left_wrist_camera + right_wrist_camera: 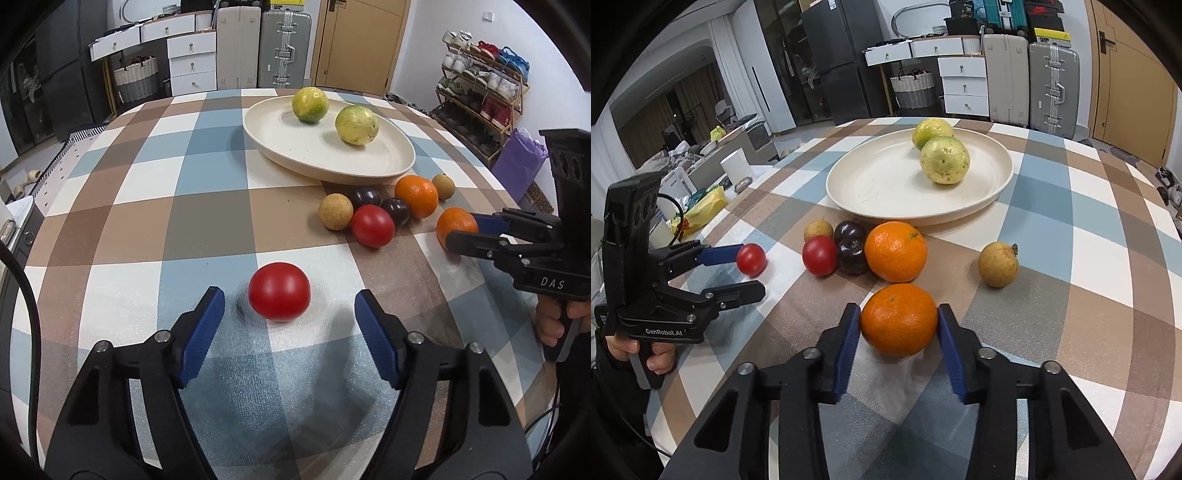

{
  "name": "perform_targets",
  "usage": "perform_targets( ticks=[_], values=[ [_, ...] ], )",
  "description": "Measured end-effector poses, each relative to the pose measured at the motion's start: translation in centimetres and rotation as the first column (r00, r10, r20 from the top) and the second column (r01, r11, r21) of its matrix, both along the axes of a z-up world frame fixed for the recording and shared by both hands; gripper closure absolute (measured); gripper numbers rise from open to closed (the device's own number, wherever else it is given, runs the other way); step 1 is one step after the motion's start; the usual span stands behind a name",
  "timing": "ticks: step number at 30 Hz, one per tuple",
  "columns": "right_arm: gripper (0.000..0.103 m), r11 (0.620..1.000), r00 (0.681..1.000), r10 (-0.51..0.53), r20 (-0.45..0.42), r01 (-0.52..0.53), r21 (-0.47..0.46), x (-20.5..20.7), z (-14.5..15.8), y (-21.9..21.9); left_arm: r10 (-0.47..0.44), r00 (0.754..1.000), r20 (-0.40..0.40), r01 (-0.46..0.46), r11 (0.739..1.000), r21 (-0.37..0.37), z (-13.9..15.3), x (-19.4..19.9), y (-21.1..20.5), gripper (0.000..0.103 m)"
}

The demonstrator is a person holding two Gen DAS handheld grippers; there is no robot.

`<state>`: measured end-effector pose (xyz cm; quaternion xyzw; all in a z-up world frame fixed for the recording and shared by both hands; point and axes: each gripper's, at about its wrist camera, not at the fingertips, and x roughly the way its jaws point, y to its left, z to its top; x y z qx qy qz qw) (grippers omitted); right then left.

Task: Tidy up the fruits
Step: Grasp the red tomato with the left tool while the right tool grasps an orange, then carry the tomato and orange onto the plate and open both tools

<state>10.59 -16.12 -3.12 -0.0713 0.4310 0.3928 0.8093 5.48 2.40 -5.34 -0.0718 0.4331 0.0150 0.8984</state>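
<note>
A cream plate holds two yellow-green fruits. My left gripper is open around a red tomato on the table, pads not touching it. My right gripper has its blue pads against both sides of an orange resting on the cloth. Beside the plate lie another orange, a second tomato, two dark plums and two tan fruits.
The table has a checked cloth. Yellow packaging and white boxes lie at the table's left edge in the right wrist view. Suitcases, drawers and a shoe rack stand beyond the table.
</note>
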Motion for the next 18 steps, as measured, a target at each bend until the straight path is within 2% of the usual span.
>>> perform_targets(
  ticks=[2, 3, 9, 10, 12, 18],
  values=[
    [0.06, 1.0, 1.0, 0.001, 0.001, -0.001, 0.0, -0.01, 0.01, 0.02, 0.0, 1.0, 0.002, 0.0, 1.0, -0.004, 0.01, 0.0, 0.06, 0.036],
    [0.06, 1.0, 1.0, 0.001, 0.001, -0.001, 0.0, -0.04, 0.0, 0.01, 0.001, 1.0, 0.005, -0.001, 1.0, -0.007, 0.04, -0.02, 0.09, 0.042],
    [0.06, 1.0, 1.0, 0.005, 0.002, -0.005, -0.001, -0.16, -0.02, 0.1, -0.001, 1.0, 0.015, 0.001, 1.0, -0.029, 0.15, -0.12, 0.32, 0.057],
    [0.06, 1.0, 1.0, 0.006, 0.002, -0.006, -0.002, -0.14, -0.02, 0.1, -0.002, 1.0, 0.015, 0.002, 1.0, -0.027, 0.16, -0.11, 0.27, 0.06],
    [0.06, 1.0, 1.0, 0.007, 0.006, -0.007, -0.004, -0.18, -0.04, 0.14, -0.008, 1.0, 0.016, 0.009, 1.0, -0.026, 0.18, -0.11, 0.18, 0.073],
    [0.06, 1.0, 1.0, 0.008, -0.002, -0.008, 0.002, -0.08, -0.02, 0.02, -0.021, 0.999, 0.042, 0.022, 0.999, -0.027, 0.57, -0.41, 0.04, 0.075]
  ],
)
